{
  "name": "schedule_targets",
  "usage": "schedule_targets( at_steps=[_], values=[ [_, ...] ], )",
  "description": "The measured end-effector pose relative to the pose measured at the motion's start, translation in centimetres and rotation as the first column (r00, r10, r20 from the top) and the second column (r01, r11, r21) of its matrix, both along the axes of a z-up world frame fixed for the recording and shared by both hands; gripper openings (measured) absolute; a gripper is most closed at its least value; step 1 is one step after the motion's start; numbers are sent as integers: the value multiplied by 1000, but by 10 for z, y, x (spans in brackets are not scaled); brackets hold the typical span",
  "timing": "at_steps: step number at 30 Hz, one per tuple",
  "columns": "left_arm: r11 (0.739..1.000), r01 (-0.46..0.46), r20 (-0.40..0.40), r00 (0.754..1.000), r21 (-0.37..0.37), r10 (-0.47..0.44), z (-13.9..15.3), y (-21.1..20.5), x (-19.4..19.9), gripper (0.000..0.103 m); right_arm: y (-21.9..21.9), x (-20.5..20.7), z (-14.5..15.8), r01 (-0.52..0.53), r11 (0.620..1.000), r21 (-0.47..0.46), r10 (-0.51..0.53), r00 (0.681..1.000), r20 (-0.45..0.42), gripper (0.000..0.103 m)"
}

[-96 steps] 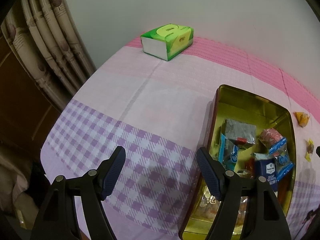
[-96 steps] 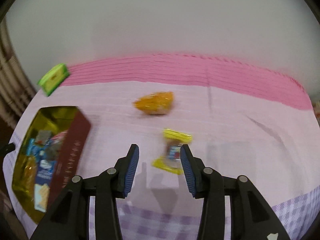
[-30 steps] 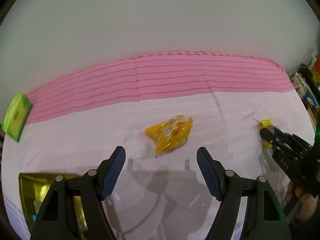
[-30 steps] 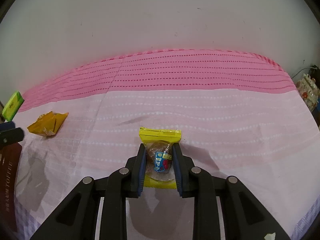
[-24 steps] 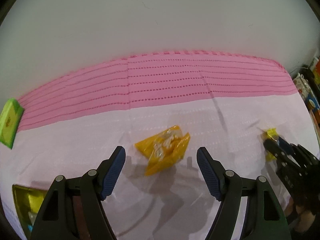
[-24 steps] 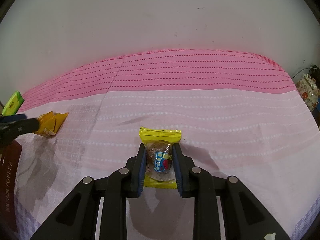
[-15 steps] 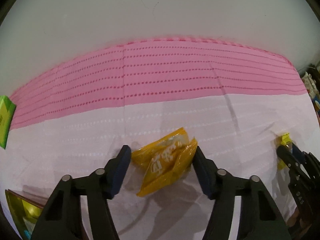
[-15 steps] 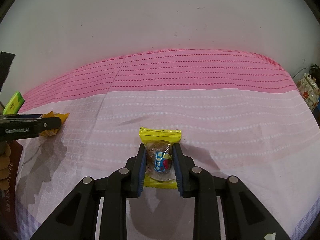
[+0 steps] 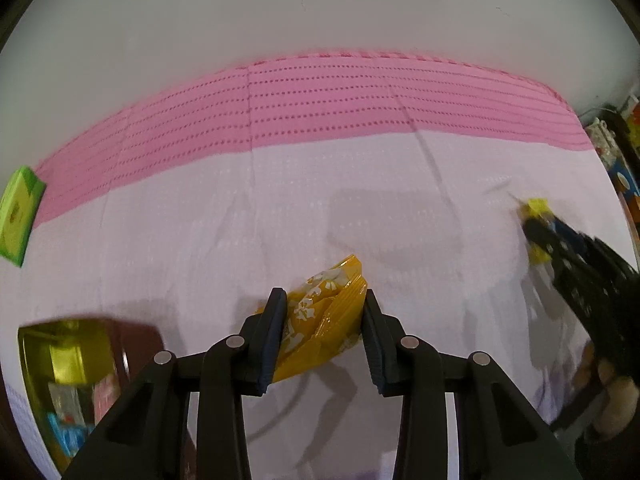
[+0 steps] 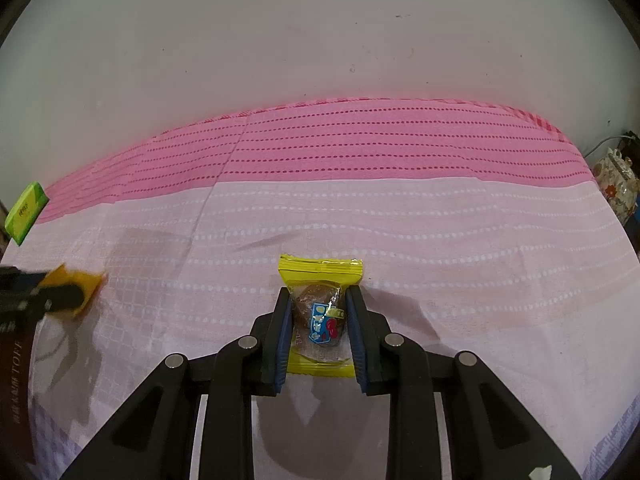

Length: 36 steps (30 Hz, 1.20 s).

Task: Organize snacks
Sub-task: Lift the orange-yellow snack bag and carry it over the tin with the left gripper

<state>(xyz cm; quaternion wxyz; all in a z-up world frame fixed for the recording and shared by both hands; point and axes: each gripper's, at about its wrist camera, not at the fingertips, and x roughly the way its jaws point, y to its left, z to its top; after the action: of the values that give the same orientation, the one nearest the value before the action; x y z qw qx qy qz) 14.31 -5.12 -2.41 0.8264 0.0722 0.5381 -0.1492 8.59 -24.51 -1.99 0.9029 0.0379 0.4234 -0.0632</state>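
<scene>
My left gripper (image 9: 323,300) is shut on an orange snack packet (image 9: 320,320) that sits on the pink tablecloth. My right gripper (image 10: 318,300) is shut on a yellow-edged snack packet (image 10: 320,312) with a brown sweet inside, low over the cloth. In the left wrist view the right gripper (image 9: 538,232) shows at the far right with its yellow packet (image 9: 537,207). In the right wrist view the left gripper (image 10: 60,292) shows at the far left with the orange packet (image 10: 78,286). The gold snack tin (image 9: 68,344), holding several wrapped snacks, lies at lower left.
A green tissue pack (image 9: 18,216) lies at the far left by the wall; it also shows in the right wrist view (image 10: 26,210). The tin's dark red side (image 10: 16,380) is at the left edge. A patterned teapot (image 10: 616,184) stands off the table's right end.
My left gripper swung from the tin to the orange packet, moved in around it and closed on it. My right gripper closed on the yellow packet and has held still since.
</scene>
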Motion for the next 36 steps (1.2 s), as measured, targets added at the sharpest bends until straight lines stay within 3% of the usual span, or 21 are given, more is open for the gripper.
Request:
schedule_targets(
  at_steps=[19, 36],
  values=[
    [999, -42, 57, 997, -21, 43, 49, 36, -71, 37, 6, 3, 1, -2, 999, -48, 1, 1000, -13, 26],
    [982, -184, 104, 977, -49, 188, 85, 121, -90, 38, 9, 3, 1, 3, 998, -65, -4, 1000, -16, 26]
  ],
)
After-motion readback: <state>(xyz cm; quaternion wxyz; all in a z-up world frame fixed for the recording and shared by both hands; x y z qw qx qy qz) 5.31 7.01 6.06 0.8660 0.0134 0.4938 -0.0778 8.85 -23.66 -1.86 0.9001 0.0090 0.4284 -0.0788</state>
